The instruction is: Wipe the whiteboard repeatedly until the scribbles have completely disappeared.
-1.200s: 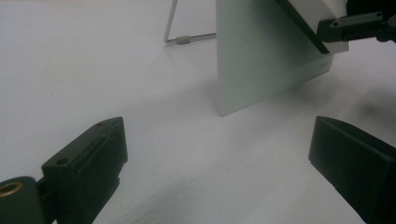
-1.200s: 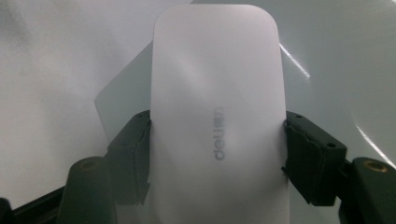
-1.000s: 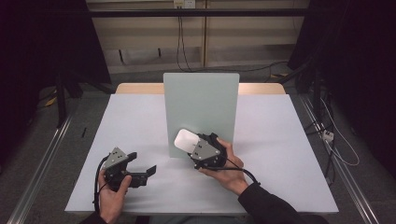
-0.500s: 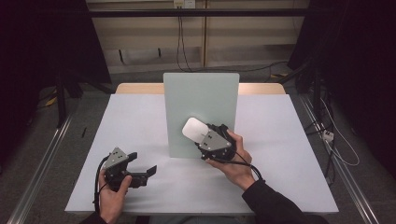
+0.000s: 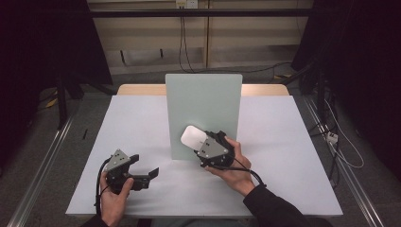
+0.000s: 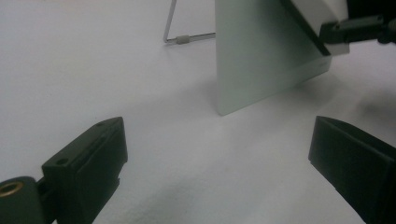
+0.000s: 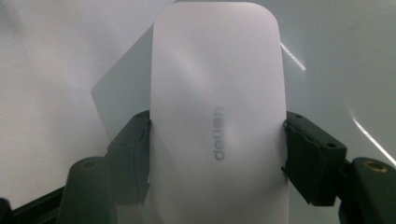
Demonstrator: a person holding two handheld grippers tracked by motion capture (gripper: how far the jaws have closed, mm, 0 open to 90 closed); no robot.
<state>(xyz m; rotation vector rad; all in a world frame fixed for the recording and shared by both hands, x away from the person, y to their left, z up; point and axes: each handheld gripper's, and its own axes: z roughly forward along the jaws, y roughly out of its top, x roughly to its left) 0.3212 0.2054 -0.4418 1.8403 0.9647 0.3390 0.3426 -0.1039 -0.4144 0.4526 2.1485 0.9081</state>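
Against the lower face of the upright pale green board [image 5: 203, 101] I hold a white rounded device [image 5: 193, 137] with my right hand-held gripper [image 5: 202, 144], its jaws clamped on the device's two long sides, as the right gripper view shows [image 7: 217, 116]. The device is off the table [image 5: 283, 142], tilted, its far end close to the board; whether it touches I cannot tell. I judge this the carrying step, bringing the device up to the board. Next I need to line it up flat with the board's face and ease it on without letting it slip. My left hand-held gripper [image 5: 144, 171] rests on the table with its jaws spread wide, holding nothing
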